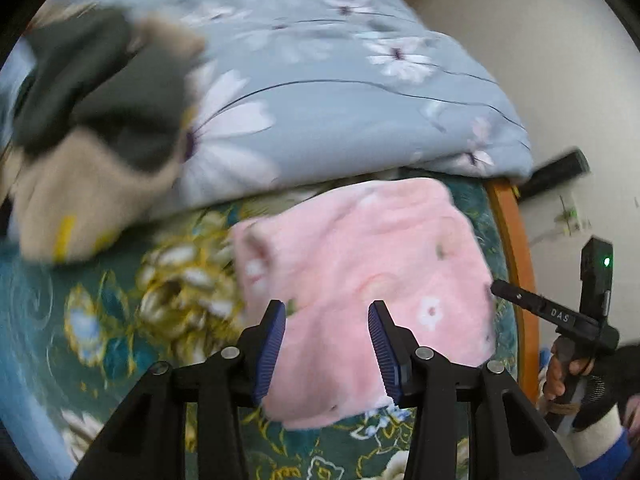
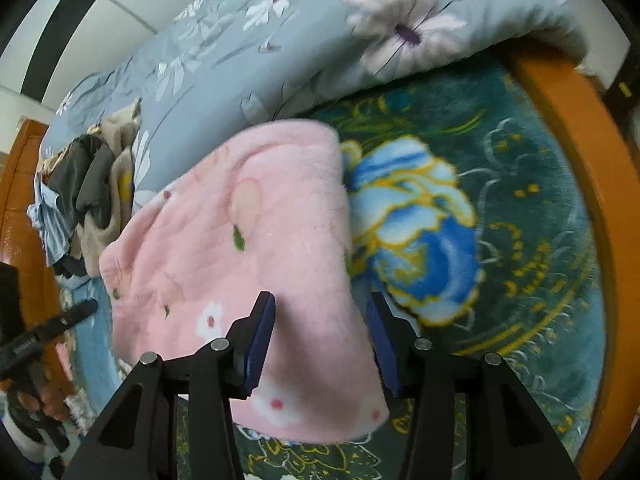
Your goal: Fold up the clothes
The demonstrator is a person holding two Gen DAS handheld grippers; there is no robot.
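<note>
Here both grippers, left gripper (image 1: 327,312) and right gripper (image 2: 320,306), gape, seemingly hovering above folded pink garment (image 1: 360,264).

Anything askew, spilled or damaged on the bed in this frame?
Nothing damaged or spilled. The pink garment lies folded on the green blanket. Only the heap of unfolded clothes against the grey quilt looks untidy, as expected mid-task.

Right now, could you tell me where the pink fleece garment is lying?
The pink fleece garment lies folded on the green floral blanket, just ahead of both grippers' open fingers, below the grey-blue flowered duvet and near the orange bed frame.
</note>
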